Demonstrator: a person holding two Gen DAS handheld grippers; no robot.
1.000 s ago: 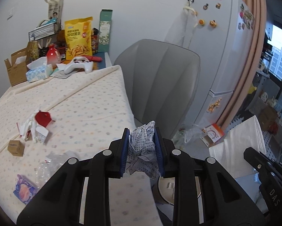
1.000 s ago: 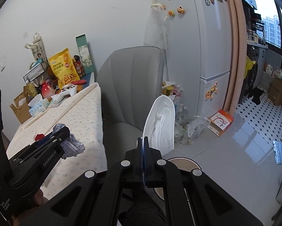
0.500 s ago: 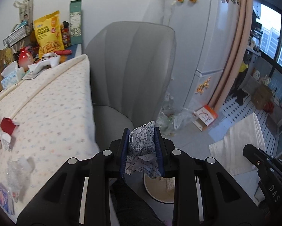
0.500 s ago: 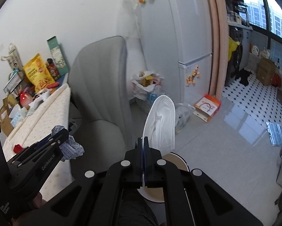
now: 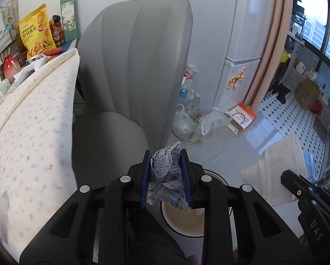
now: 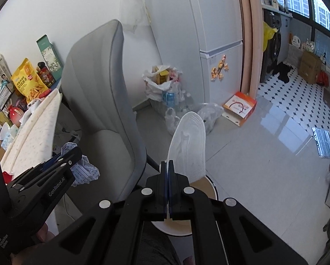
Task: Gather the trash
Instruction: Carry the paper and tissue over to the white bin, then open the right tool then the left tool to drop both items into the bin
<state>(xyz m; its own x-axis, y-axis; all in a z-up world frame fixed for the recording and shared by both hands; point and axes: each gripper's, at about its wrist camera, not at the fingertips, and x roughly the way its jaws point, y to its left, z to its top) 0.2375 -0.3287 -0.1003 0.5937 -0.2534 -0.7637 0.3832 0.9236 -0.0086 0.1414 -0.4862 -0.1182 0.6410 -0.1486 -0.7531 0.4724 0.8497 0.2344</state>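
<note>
My left gripper [image 5: 165,161] is shut on a crumpled printed paper [image 5: 167,172] and holds it just above a round white trash bin [image 5: 184,220] on the floor. It also shows in the right wrist view [image 6: 76,152], with the paper [image 6: 85,170] in it. My right gripper [image 6: 167,165] is shut on a white face mask [image 6: 188,145] that stands up from the jaws above the bin [image 6: 205,187]. The mask also shows at the right of the left wrist view [image 5: 277,172].
A grey chair [image 5: 134,70] stands right behind the bin. The table with the dotted cloth [image 5: 32,119] lies to the left, with snacks and boxes at its far end. Plastic bags of bottles [image 6: 165,92], an orange box [image 6: 240,108] and a white fridge [image 6: 209,33] stand beyond.
Both grippers have swung right, away from the table and down toward the floor. The bin now lies under both of them. Both keep their hold.
</note>
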